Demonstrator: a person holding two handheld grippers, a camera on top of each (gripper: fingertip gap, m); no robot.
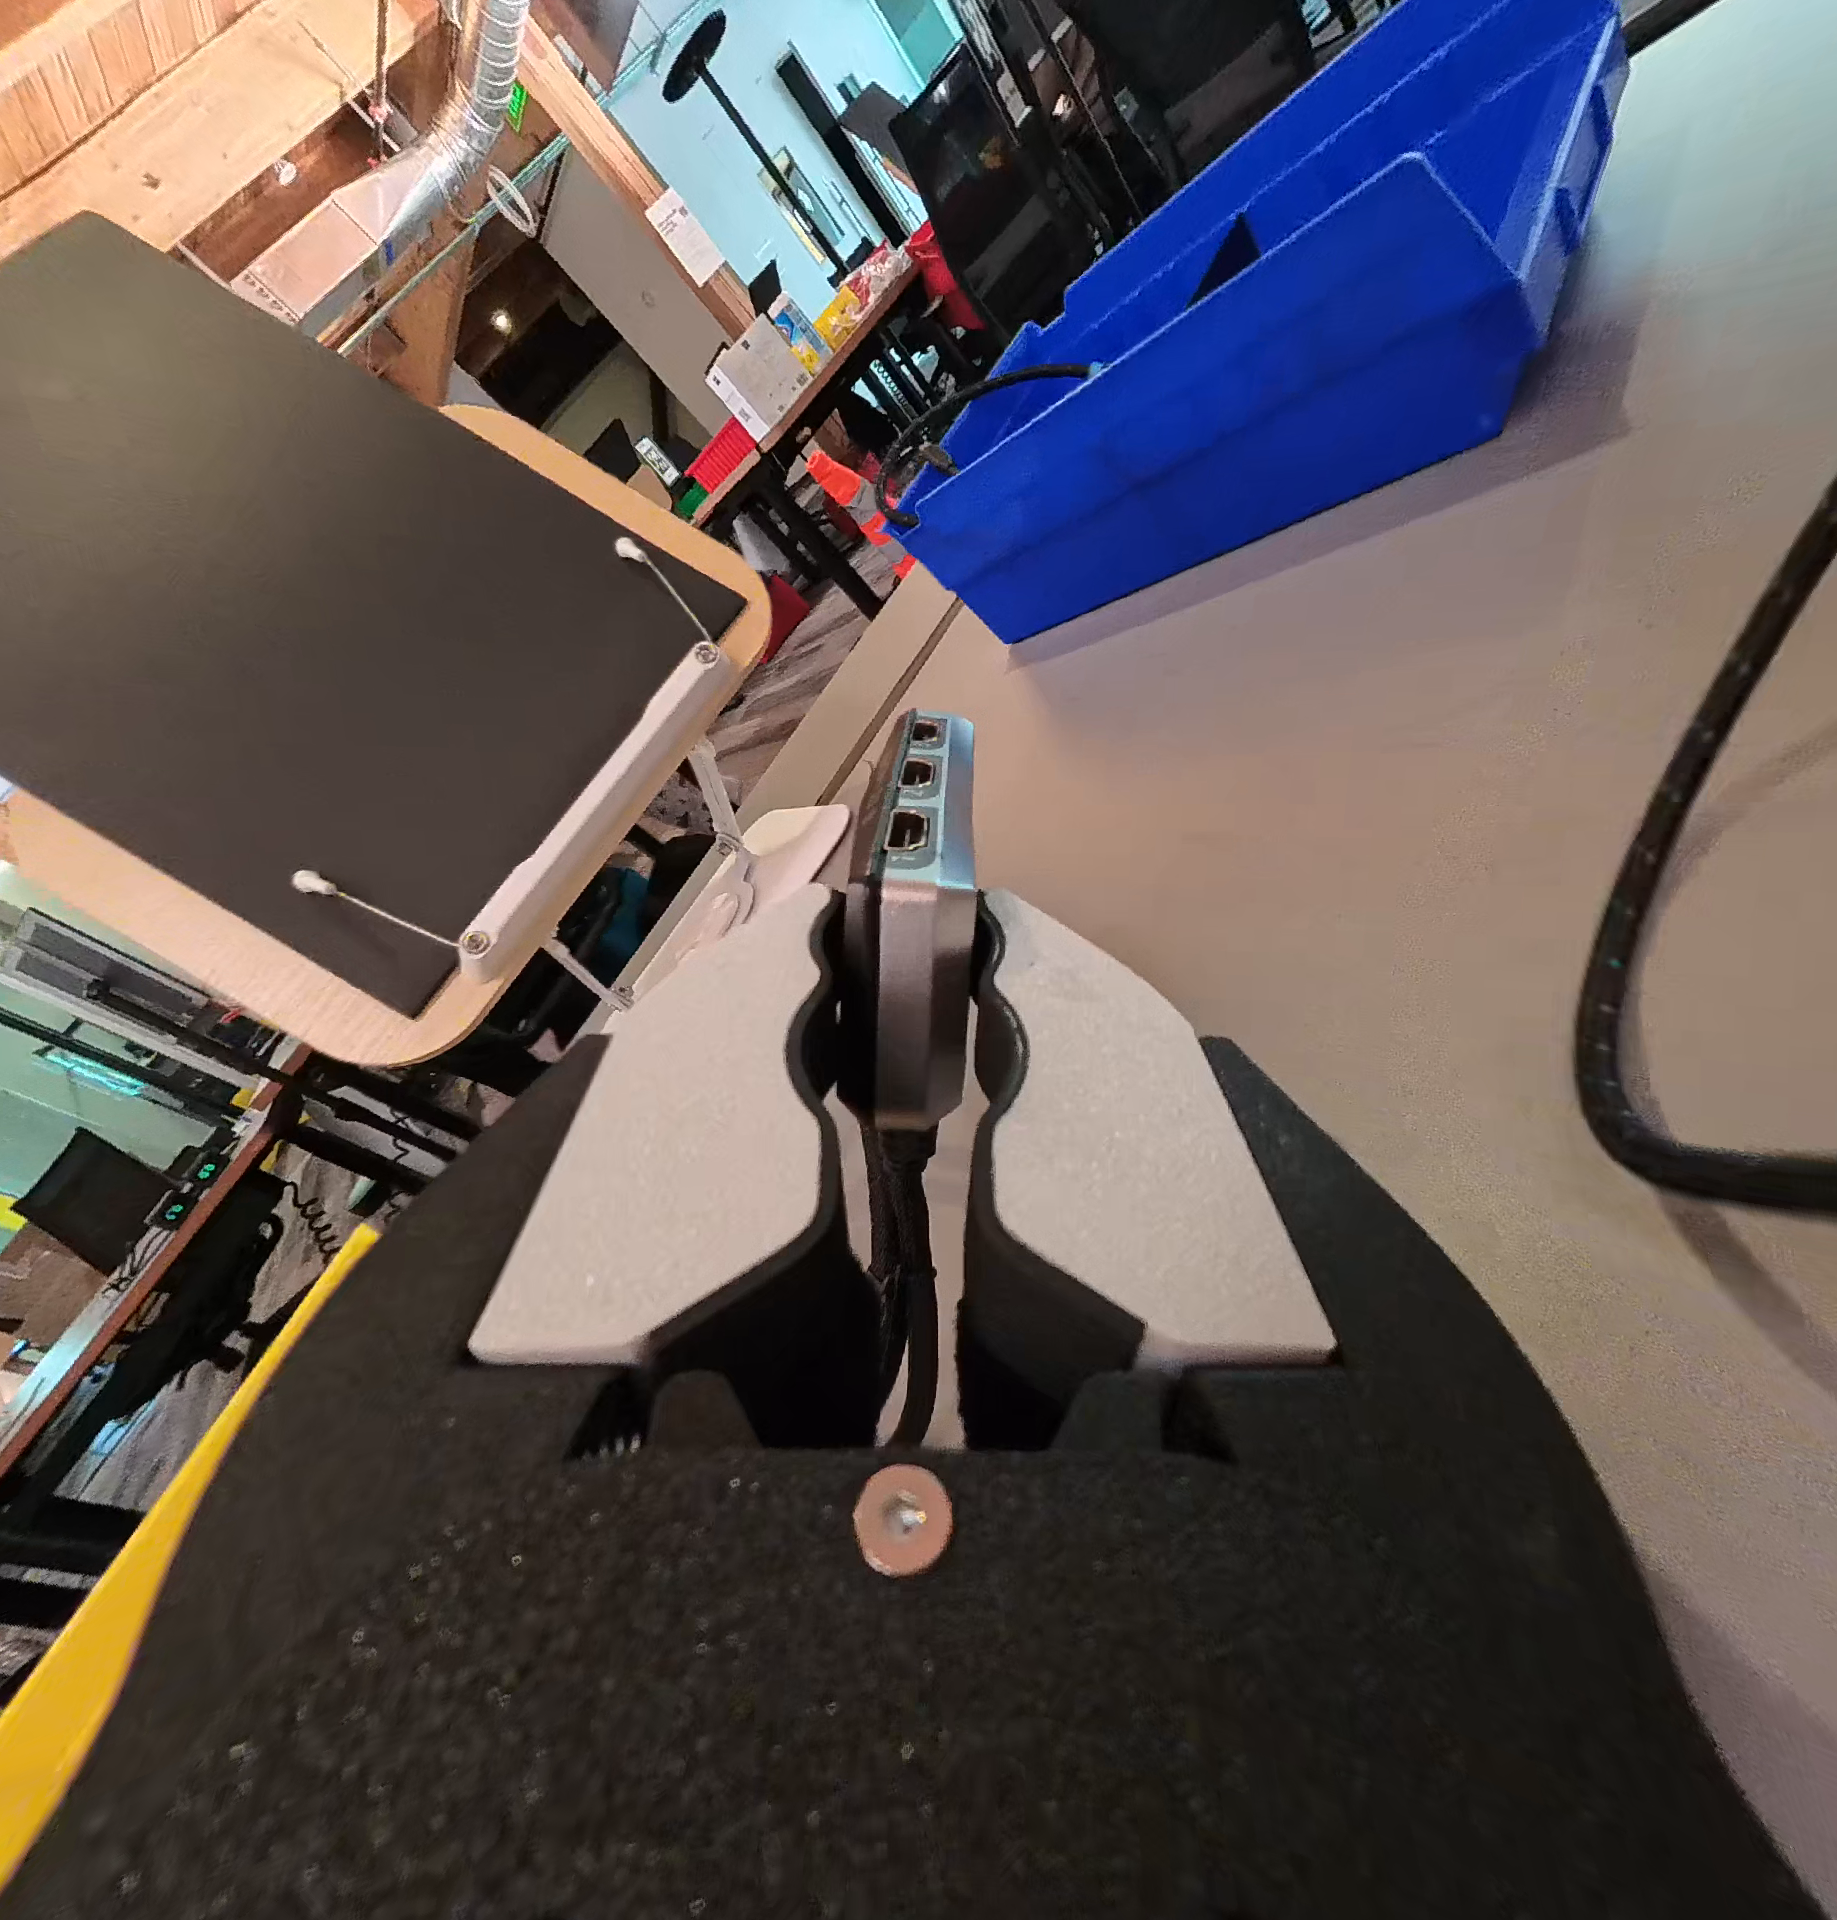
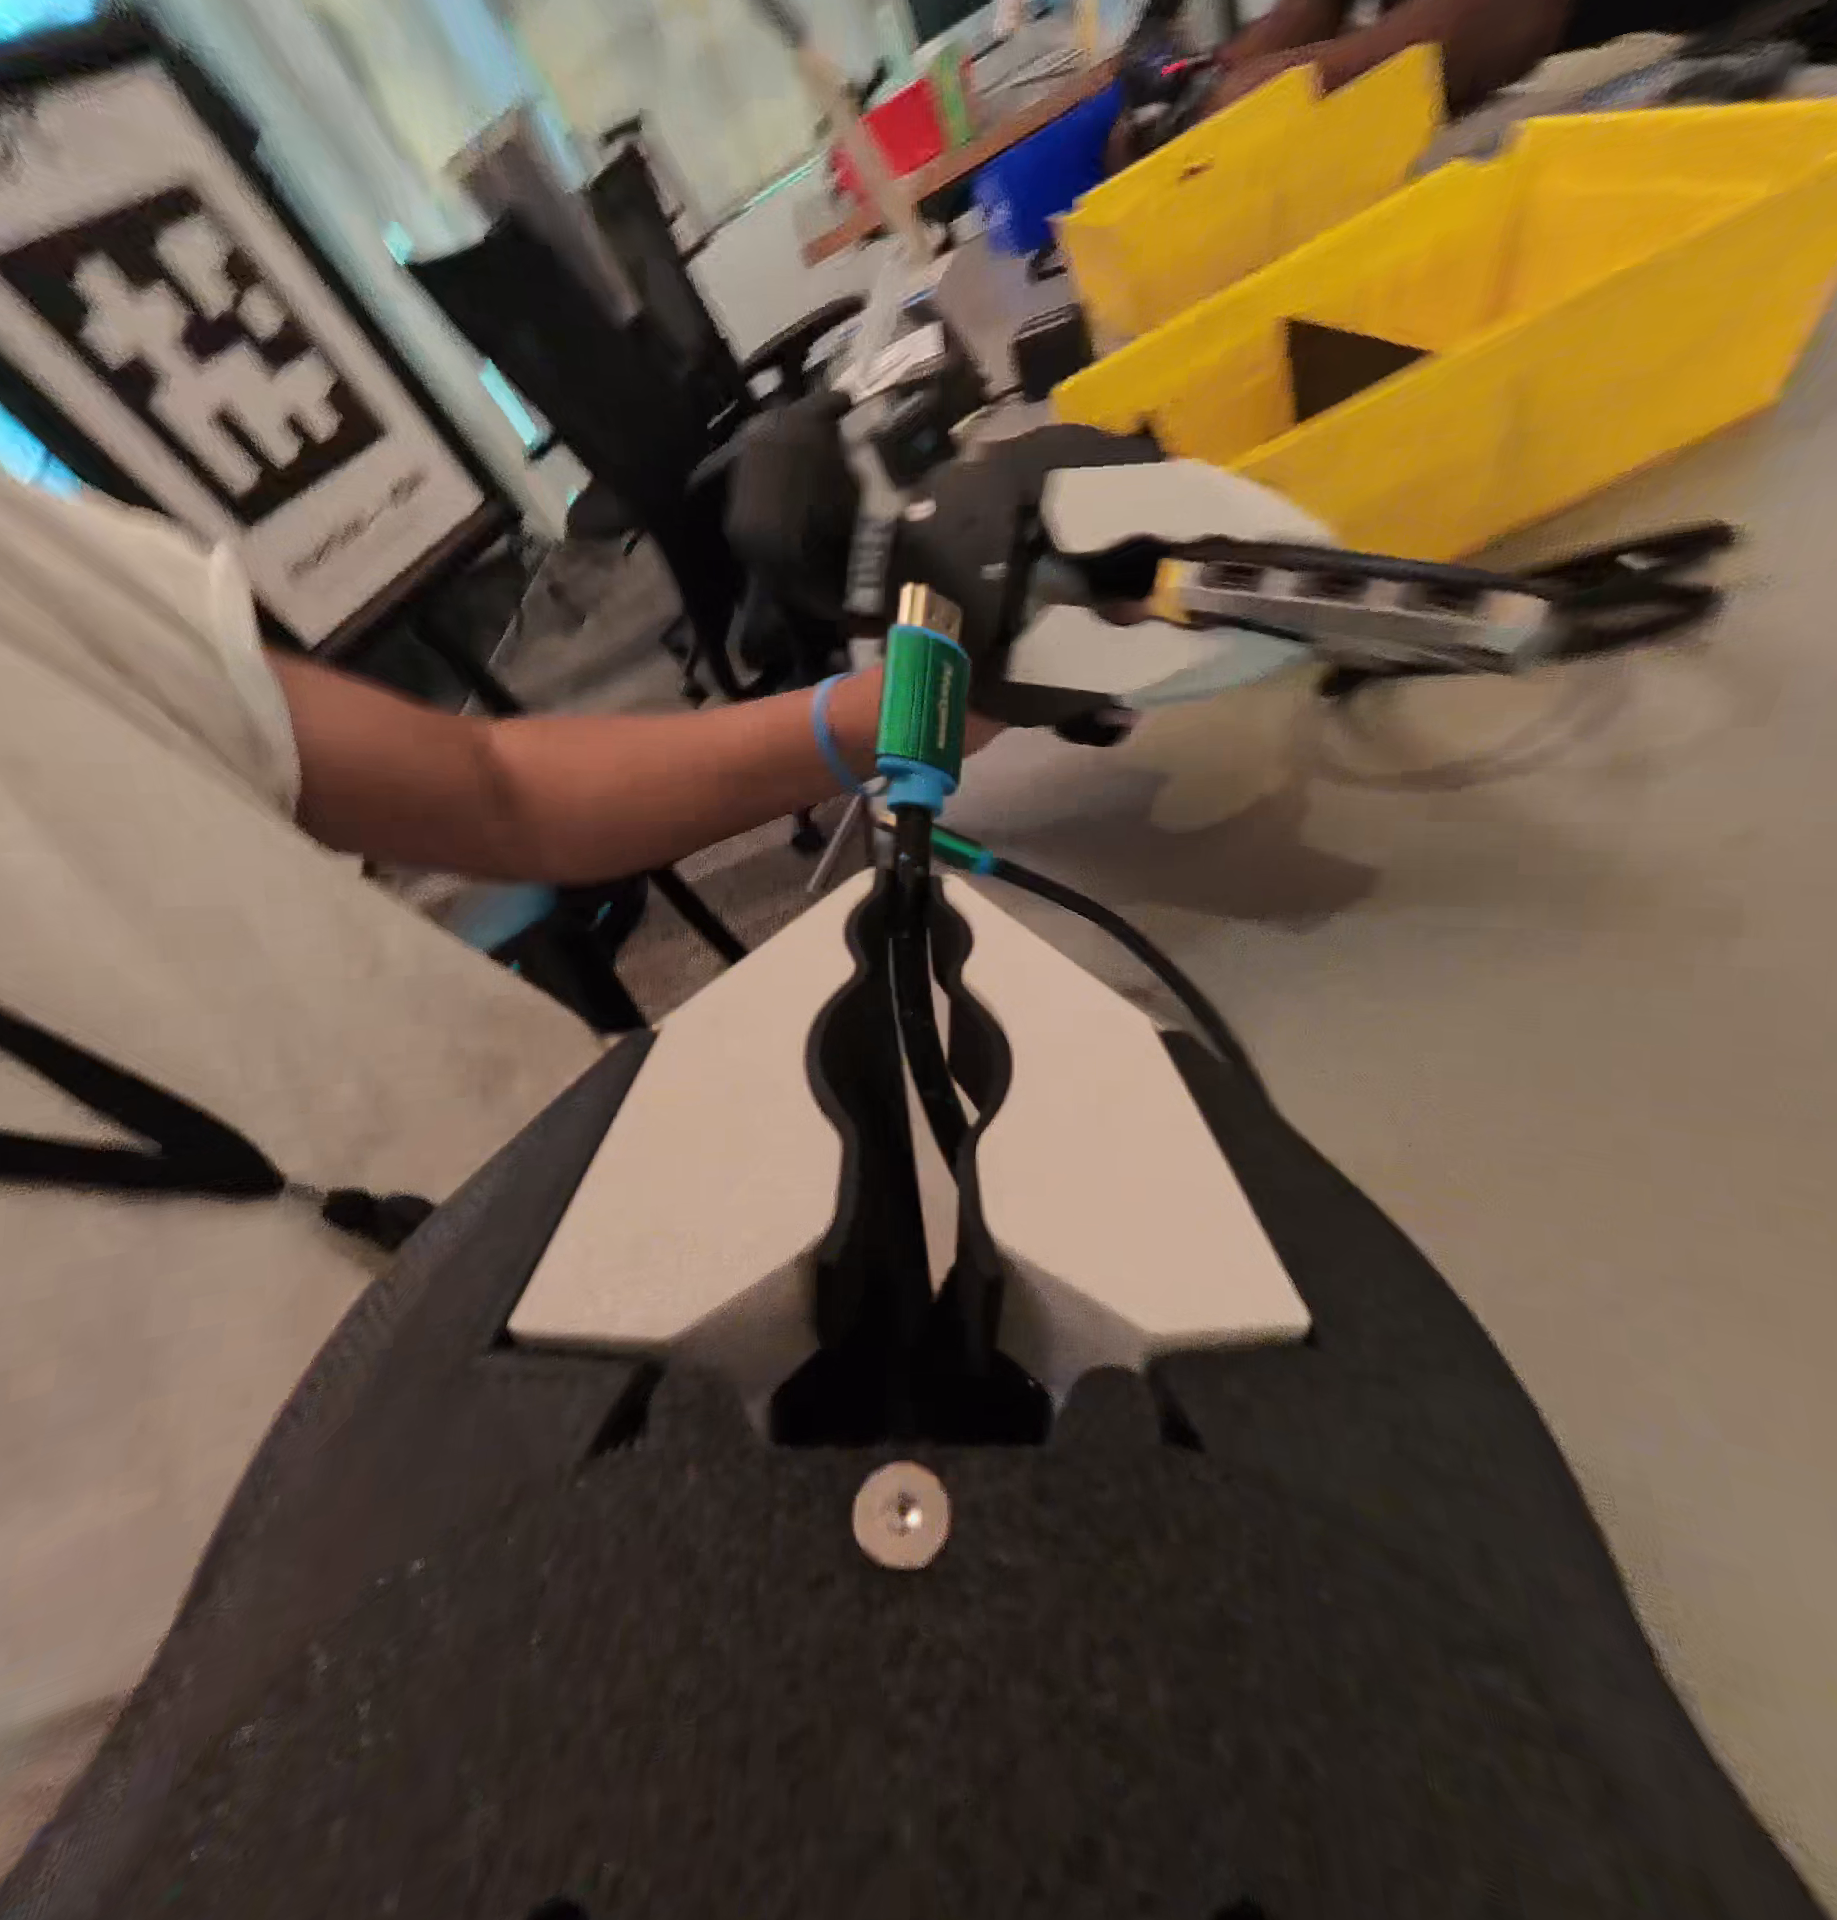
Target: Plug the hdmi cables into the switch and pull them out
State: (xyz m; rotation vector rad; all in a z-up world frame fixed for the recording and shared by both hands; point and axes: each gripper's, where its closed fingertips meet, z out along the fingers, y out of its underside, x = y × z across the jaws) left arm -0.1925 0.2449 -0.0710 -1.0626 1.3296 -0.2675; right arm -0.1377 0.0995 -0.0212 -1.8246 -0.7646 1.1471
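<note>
Above the pale grey surface (image 1: 1309,831), both tools grip their parts, switch and plug apart.

Left tool (image 1: 906,935) is clamped on the near end of the slim grey metal HDMI switch (image 1: 919,831), its row of open ports facing up, with a blue plastic bin (image 1: 1309,416) far right. Right tool (image 2: 914,894) pinches the black braided cable (image 2: 919,1029) just below its green-sleeved, gold-tipped HDMI plug (image 2: 922,707), which stands upright, short of the switch; yellow plastic bins (image 2: 1516,343) sit far right.
</note>
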